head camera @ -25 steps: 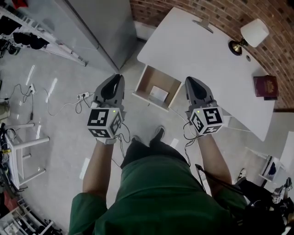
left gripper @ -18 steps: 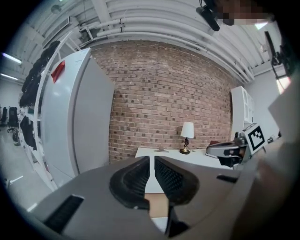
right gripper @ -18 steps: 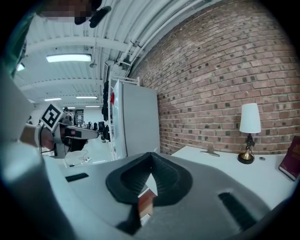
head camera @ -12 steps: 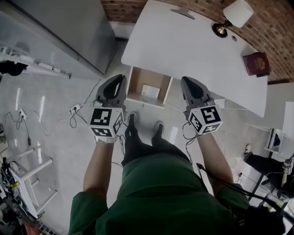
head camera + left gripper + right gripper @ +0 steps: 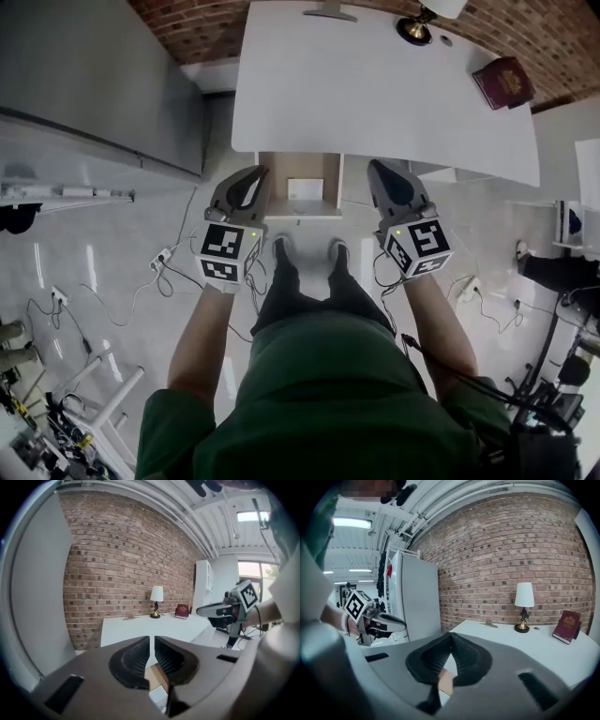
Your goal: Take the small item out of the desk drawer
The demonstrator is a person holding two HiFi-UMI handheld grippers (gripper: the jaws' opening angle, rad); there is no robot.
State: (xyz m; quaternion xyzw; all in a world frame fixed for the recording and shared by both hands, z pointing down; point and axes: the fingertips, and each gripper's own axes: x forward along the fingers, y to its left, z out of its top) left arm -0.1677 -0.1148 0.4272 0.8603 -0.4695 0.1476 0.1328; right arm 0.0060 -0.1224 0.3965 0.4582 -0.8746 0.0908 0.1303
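By brick wall (image 5: 187, 23) — white desk (image 5: 375, 94) w/ lamp (image 5: 415, 28), book (image 5: 503, 82), open drawer (image 5: 274, 178)

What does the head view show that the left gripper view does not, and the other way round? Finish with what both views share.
Head view only: the person's shoes, floor cables, and the inside of the open drawer with a small white item lying in it.

Left gripper view only: the ceiling, a window, and the narrow gap between the jaws of the left claw, with nothing in it.

Both: the white desk, lamp, red book and right claw.
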